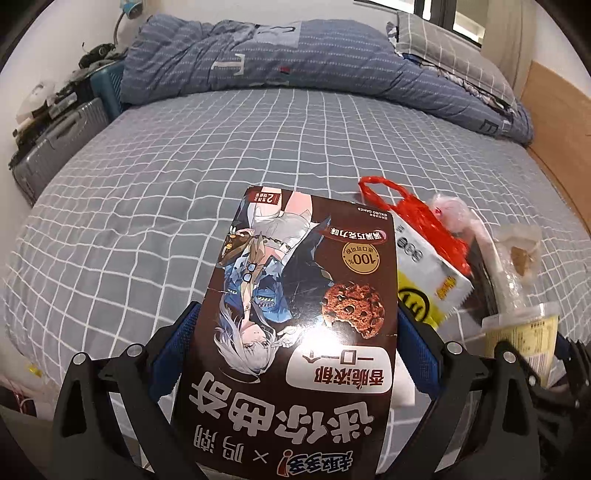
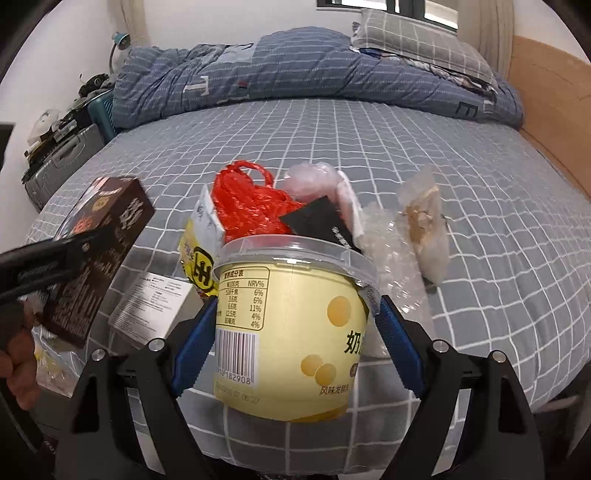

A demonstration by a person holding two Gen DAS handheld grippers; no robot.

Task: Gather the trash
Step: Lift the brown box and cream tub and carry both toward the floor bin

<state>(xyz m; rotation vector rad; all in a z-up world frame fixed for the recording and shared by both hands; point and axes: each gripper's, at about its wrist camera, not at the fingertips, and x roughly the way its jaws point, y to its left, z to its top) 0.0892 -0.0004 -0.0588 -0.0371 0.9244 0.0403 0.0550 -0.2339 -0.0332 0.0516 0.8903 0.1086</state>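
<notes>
A lived-in bedroom in a home

A bed fills both views, its grey sheet crossed with white grid lines, and a rumpled blue striped quilt is heaped along its far edge. A grey checked pillow lies at the far right corner beneath a dark-framed window, and a light wooden headboard lines the right edge. Off the bed's left edge a grey hard-shell suitcase stands by the white wall with clutter piled on top, a teal plastic crate behind it and a small blue-headed gooseneck lamp above
</notes>
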